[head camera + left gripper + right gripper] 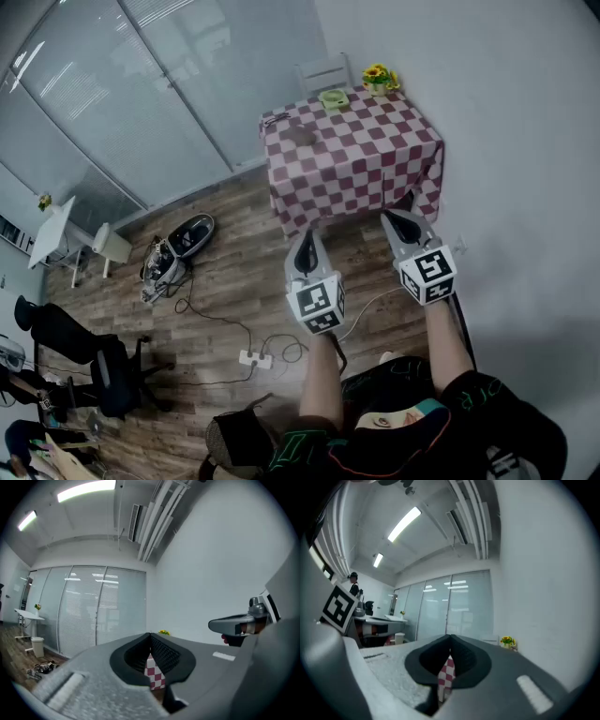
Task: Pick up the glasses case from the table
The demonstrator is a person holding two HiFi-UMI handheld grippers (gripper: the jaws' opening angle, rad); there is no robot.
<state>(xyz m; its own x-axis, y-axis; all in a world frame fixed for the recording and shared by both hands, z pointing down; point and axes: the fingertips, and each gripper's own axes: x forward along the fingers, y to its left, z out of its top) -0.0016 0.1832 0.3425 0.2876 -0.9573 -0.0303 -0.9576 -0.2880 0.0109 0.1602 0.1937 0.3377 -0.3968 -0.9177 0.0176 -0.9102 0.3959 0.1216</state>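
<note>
One small grey blur, which may be the glasses case (302,137), lies on the checked table (375,131) near its left edge. Yellow flowers (378,75) stand at the far right corner. The left gripper (305,240) and right gripper (395,221) are well back from the table. Their jaws are pressed together and hold nothing, likely because the person must step closer first.

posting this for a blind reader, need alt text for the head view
The left hand-held gripper and right hand-held gripper, both shut, point toward a small table draped in red-and-white checked cloth against a white wall. Yellow flowers stand at its far corner; cables trail across the wooden floor.
</note>
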